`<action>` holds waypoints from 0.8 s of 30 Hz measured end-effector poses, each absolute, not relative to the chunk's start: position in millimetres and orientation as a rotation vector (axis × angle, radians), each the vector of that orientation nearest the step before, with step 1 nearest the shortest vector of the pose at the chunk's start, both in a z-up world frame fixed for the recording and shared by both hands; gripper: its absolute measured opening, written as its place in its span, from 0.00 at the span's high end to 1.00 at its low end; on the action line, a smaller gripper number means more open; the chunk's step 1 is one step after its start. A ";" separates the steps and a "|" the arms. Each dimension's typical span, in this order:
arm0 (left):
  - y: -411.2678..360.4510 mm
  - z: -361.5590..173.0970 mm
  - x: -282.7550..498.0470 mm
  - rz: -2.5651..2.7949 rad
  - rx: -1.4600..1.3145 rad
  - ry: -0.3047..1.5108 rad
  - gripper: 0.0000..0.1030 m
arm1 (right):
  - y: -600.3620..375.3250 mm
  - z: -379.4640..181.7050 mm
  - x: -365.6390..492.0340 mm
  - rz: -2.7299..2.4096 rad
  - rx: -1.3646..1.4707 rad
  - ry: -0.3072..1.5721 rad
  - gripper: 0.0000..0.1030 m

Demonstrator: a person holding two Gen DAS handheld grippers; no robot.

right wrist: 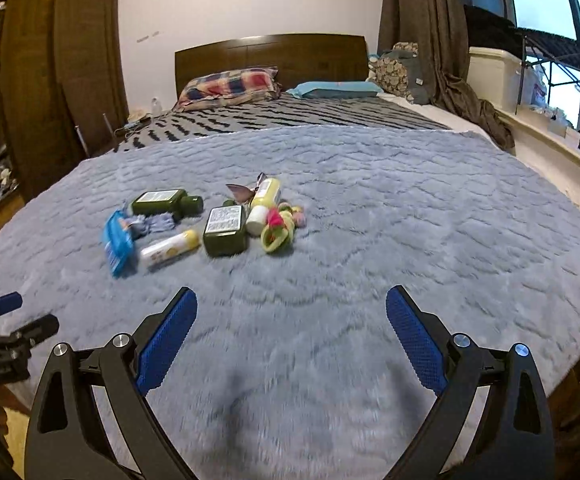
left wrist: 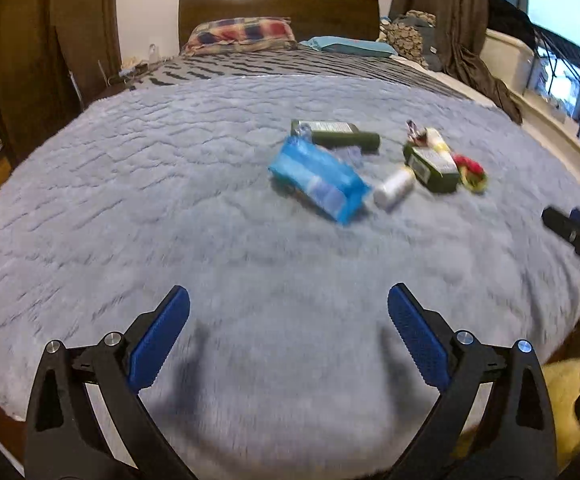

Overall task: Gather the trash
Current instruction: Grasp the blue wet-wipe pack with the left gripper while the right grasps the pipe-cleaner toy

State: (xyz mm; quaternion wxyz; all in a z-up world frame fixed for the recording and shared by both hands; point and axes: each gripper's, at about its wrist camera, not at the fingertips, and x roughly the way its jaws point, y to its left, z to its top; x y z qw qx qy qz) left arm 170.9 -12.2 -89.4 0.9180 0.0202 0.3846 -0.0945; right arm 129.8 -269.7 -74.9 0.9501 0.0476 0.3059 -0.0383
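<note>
A cluster of trash lies on the grey fuzzy blanket point(left wrist: 170, 220). It holds a blue wipes packet point(left wrist: 317, 178) point(right wrist: 118, 244), two dark green bottles point(left wrist: 335, 134) point(left wrist: 433, 166) point(right wrist: 166, 202) point(right wrist: 226, 230), a white and yellow tube point(left wrist: 393, 188) point(right wrist: 170, 250), a yellow bottle point(right wrist: 264, 204) and a pink and green toy point(left wrist: 471, 170) point(right wrist: 278, 230). My left gripper point(left wrist: 288, 340) is open and empty, low over the blanket, short of the cluster. My right gripper point(right wrist: 291, 340) is open and empty, also short of it. The right gripper shows at the left view's right edge point(left wrist: 573, 232).
The bed has a wooden headboard point(right wrist: 270, 56), a plaid pillow point(right wrist: 230, 86) and a teal pillow point(right wrist: 337, 90). A wardrobe point(right wrist: 50, 80) stands left. Curtains and a window ledge point(right wrist: 549, 136) run along the right. The left gripper shows at the right view's left edge point(right wrist: 6, 328).
</note>
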 end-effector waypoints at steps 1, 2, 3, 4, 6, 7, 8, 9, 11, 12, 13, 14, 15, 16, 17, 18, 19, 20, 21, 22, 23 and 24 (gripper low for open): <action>-12.7 -87.2 181.2 -0.194 0.025 0.791 0.08 | -270.7 -76.9 137.3 -0.084 0.093 0.629 0.07; -13.2 -86.1 187.4 -0.195 0.014 0.789 0.08 | -272.1 -79.0 146.7 -0.093 0.089 0.638 0.07; -14.6 -86.0 193.4 -0.194 0.007 0.787 0.08 | -273.5 -80.1 155.1 -0.099 0.088 0.645 0.07; -14.9 -85.3 197.7 -0.192 0.001 0.786 0.08 | -275.0 -80.9 162.0 -0.102 0.091 0.650 0.07; -17.3 -83.1 213.1 -0.185 -0.016 0.787 0.08 | -277.4 -81.4 179.8 -0.113 0.096 0.662 0.07; -18.3 -82.2 219.6 -0.183 -0.022 0.788 0.08 | -277.4 -80.9 184.3 -0.115 0.096 0.665 0.07; -20.3 -81.6 228.7 -0.176 -0.026 0.789 0.08 | -277.3 -80.6 191.4 -0.118 0.094 0.667 0.07; -22.0 -82.2 233.7 -0.172 -0.026 0.791 0.08 | -277.0 -81.0 198.3 -0.122 0.090 0.672 0.07; -26.4 -83.4 245.8 -0.163 -0.023 0.798 0.08 | -276.7 -83.3 208.9 -0.125 0.086 0.685 0.07; -29.0 -84.7 251.8 -0.160 -0.023 0.804 0.09 | -277.2 -85.4 214.4 -0.124 0.091 0.693 0.07; -31.1 -85.6 257.2 -0.158 -0.022 0.811 0.09 | -277.4 -87.5 218.9 -0.124 0.096 0.700 0.08; -34.5 -88.3 264.4 -0.156 -0.023 0.823 0.09 | -278.6 -91.2 225.3 -0.123 0.105 0.713 0.10; -35.8 -89.6 268.4 -0.155 -0.026 0.829 0.09 | -280.1 -92.9 228.7 -0.122 0.111 0.720 0.11; -37.4 -91.3 273.1 -0.154 -0.029 0.838 0.09 | -281.1 -95.7 231.8 -0.120 0.119 0.729 0.15; -40.8 -93.5 278.7 -0.158 -0.032 0.849 0.09 | -282.2 -98.6 235.8 -0.113 0.131 0.743 0.19; -41.9 -94.8 281.9 -0.160 -0.031 0.855 0.09 | -282.9 -101.5 239.3 -0.106 0.141 0.757 0.20; -44.6 -97.1 286.8 -0.162 -0.030 0.865 0.09 | -282.8 -103.2 241.4 -0.104 0.143 0.766 0.24; -46.8 -99.4 291.0 -0.165 -0.032 0.876 0.09 | -282.1 -106.0 244.0 -0.101 0.142 0.778 0.25; -47.7 -102.1 294.6 -0.171 -0.036 0.886 0.11 | -280.8 -108.7 246.2 -0.094 0.138 0.791 0.30; -48.2 -105.2 298.0 -0.173 -0.038 0.895 0.13 | -279.6 -110.9 247.7 -0.087 0.134 0.801 0.37; -48.8 -110.1 302.3 -0.176 -0.040 0.911 0.19 | -278.1 -113.6 249.0 -0.079 0.129 0.811 0.42; -48.1 -113.2 304.7 -0.179 -0.045 0.922 0.24 | -277.8 -114.4 249.7 -0.079 0.127 0.814 0.45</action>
